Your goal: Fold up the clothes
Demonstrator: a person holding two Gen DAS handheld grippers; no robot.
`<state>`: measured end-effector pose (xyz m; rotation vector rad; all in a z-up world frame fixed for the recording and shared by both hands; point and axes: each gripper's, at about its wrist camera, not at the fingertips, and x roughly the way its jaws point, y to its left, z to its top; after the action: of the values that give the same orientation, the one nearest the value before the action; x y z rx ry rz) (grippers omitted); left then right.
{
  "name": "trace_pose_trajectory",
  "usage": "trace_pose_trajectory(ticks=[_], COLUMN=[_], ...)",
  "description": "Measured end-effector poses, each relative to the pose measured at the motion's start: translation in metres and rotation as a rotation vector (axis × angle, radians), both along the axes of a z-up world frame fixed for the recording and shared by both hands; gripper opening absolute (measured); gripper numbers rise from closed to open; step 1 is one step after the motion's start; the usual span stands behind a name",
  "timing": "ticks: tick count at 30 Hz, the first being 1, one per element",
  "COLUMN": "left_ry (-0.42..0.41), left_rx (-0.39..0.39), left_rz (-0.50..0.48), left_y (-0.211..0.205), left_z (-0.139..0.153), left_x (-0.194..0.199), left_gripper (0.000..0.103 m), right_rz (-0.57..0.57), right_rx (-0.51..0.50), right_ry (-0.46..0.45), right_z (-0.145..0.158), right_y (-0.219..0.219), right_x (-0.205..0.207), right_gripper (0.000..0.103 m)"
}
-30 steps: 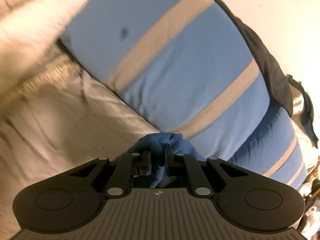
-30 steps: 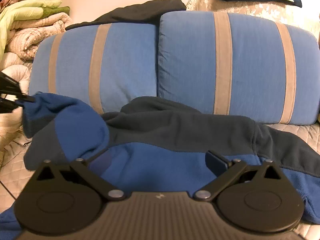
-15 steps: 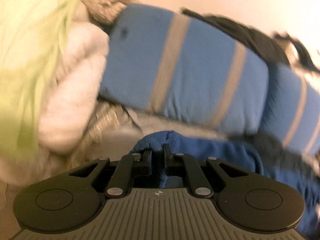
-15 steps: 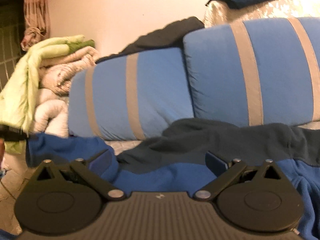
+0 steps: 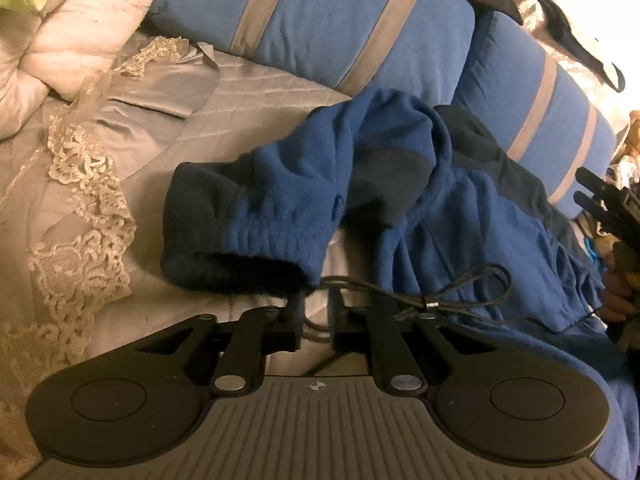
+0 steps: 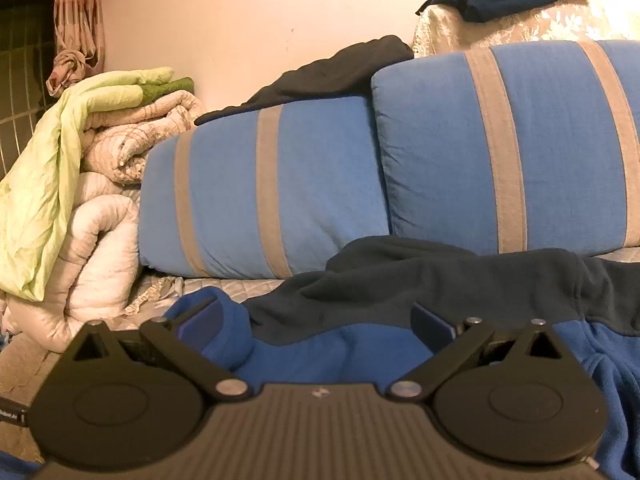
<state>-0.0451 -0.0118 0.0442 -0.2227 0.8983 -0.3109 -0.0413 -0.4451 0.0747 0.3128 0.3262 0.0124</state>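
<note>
A blue and dark grey fleece jacket [image 5: 460, 208] lies spread on the quilted bed cover [image 5: 224, 92]. Its sleeve [image 5: 264, 216] lies folded inward with the dark cuff opening just in front of my left gripper [image 5: 317, 304]. The left jaws stand slightly apart with nothing between them but a thin dark cord [image 5: 436, 296] lying across. My right gripper [image 6: 316, 320] is wide open and empty, low over the jacket's blue body [image 6: 320, 360], with the dark upper panel [image 6: 460, 280] beyond it. The right gripper also shows at the right edge of the left wrist view [image 5: 612, 208].
Two blue cushions with beige stripes [image 6: 280, 192] [image 6: 520, 140] stand behind the jacket against the wall. Folded quilts and a green blanket [image 6: 80, 152] pile up at the left. A dark garment [image 6: 328, 72] lies on the cushions. Lace trim [image 5: 88, 184] edges the cover.
My left gripper has let go of the sleeve cuff, which now lies on the bed in front of it, and tilted down. The right gripper stayed open, shifting slightly over the jacket.
</note>
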Motion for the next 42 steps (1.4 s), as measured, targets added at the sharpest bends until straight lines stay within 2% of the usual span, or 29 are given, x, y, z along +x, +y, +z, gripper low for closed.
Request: trace_pose_trajectory(ticks=[1, 5, 7, 10, 15, 23, 24, 26, 27, 28, 33, 40, 42], left_ry=[-0.013, -0.149, -0.232, -0.306, -0.295, -0.234, -0.225, -0.206, -0.197, -0.188, -0.172, -0.184, -0.185], left_rx=[0.006, 0.088, 0.193, 0.366, 0.528, 0.648, 0.663, 0.694, 0.710, 0.725, 0.720, 0.741, 0.779], left_rz=[0.003, -0.002, -0.026, -0.081, -0.143, -0.172, -0.175, -0.180, -0.183, -0.186, -0.177, -0.127, -0.114], left_y=[0.000, -0.008, -0.021, -0.047, -0.078, -0.093, -0.093, -0.095, -0.096, -0.097, -0.079, -0.017, 0.002], left_z=[0.004, 0.028, 0.038, 0.040, 0.022, 0.000, -0.002, -0.007, -0.009, -0.012, 0.006, 0.068, 0.084], left_x=[-0.004, -0.017, -0.022, -0.018, 0.004, 0.023, 0.025, 0.029, 0.031, 0.033, 0.042, 0.071, 0.086], left_gripper=[0.031, 0.043, 0.053, 0.055, 0.055, 0.054, 0.053, 0.043, 0.025, 0.022, 0.015, 0.013, 0.013], right_rz=[0.001, 0.001, 0.002, 0.002, 0.001, 0.004, 0.004, 0.004, 0.004, 0.004, 0.005, 0.061, 0.070], right_rx=[-0.002, -0.008, -0.008, -0.008, -0.004, 0.009, 0.008, 0.010, 0.012, 0.013, 0.015, 0.053, 0.081], right_ry=[0.002, 0.006, 0.005, 0.005, 0.008, 0.017, 0.017, 0.017, 0.018, 0.020, 0.021, 0.005, 0.005], right_z=[0.000, 0.000, 0.000, 0.000, 0.000, 0.000, 0.000, 0.000, 0.000, 0.000, 0.000, 0.008, 0.013], right_y=[0.000, 0.002, 0.002, 0.001, 0.001, -0.001, -0.001, -0.001, -0.001, -0.002, -0.003, -0.009, -0.013], right_x=[0.000, 0.001, 0.001, 0.001, 0.000, 0.002, 0.002, 0.003, 0.003, 0.003, 0.003, 0.001, 0.001], right_gripper=[0.103, 0.103, 0.103, 0.103, 0.103, 0.103, 0.103, 0.103, 0.103, 0.103, 0.103, 0.103, 0.103])
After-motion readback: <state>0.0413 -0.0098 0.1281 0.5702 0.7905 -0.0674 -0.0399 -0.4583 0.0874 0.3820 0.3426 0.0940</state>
